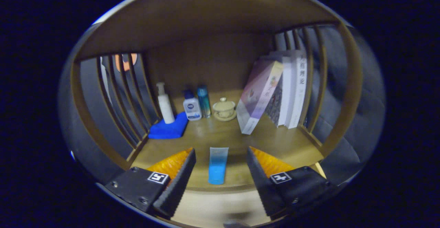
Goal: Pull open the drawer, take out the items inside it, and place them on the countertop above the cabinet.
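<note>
A blue and white tube (218,165) lies flat on the wooden countertop (275,142), close to its front edge, pointing away from me. My gripper (220,159) is open, its two fingers spread to either side of the tube without touching it. The left fingertip (187,159) and the right fingertip (252,157) each stand a little apart from the tube. Below the countertop's front edge a pale wooden surface (216,204) shows, blurred; whether it is the drawer I cannot tell.
At the back stand a white pump bottle (165,104) on a blue cloth (168,129), a small white bottle (192,107), a teal can (204,100) and a lidded cup (224,109). Several books (275,94) lean at the right. Slatted side walls (127,94) and a wooden top enclose the shelf.
</note>
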`<state>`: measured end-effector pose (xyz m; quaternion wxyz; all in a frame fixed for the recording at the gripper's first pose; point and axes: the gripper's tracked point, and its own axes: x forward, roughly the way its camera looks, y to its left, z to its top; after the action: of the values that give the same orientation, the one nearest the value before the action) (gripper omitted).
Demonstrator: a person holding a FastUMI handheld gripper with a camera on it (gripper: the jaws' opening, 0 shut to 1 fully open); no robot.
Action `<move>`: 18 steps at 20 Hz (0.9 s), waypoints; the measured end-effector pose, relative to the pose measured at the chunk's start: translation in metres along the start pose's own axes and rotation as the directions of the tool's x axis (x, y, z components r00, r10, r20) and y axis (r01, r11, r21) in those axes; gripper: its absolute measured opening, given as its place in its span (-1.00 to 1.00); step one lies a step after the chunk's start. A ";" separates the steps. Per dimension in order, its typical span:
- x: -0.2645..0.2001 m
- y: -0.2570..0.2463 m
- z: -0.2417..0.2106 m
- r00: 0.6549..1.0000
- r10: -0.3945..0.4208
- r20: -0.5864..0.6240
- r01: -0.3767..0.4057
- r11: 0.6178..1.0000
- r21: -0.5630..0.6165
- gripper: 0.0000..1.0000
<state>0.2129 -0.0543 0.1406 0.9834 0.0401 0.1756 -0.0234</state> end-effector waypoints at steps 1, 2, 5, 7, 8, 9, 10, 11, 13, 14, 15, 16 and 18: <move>-0.015 -0.010 -0.001 1.000 -0.012 0.029 0.013 1.000 -0.017 0.92; -0.030 -0.012 0.000 0.998 0.003 0.056 -0.002 1.000 -0.027 0.97; -0.078 -0.024 -0.007 0.987 0.009 0.159 -0.002 0.999 -0.041 0.97; -0.110 -0.036 -0.016 0.971 -0.008 0.239 0.019 0.999 -0.044 0.97; -0.121 -0.040 -0.025 0.963 -0.014 0.270 0.027 0.998 -0.048 0.97; -0.131 -0.043 -0.035 0.959 -0.014 0.283 0.030 0.998 -0.054 0.98; -0.140 -0.046 -0.045 0.954 -0.023 0.300 0.041 0.998 -0.054 0.98; -0.149 -0.051 -0.053 0.950 -0.030 0.312 0.049 0.997 -0.055 0.99; -0.165 -0.057 -0.074 0.940 -0.049 0.338 0.072 0.996 -0.056 0.99; -0.173 -0.056 -0.090 0.936 -0.047 0.349 0.074 0.995 -0.065 0.99; -0.178 -0.051 -0.104 0.933 -0.038 0.358 0.072 0.994 -0.082 0.99; -0.181 -0.048 -0.118 0.932 -0.031 0.360 0.073 0.992 -0.102 0.99; -0.183 -0.044 -0.156 0.937 -0.046 0.345 0.094 0.988 -0.123 0.99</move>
<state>-0.0150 -0.0788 0.0552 0.9978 -0.0387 0.0052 -0.0530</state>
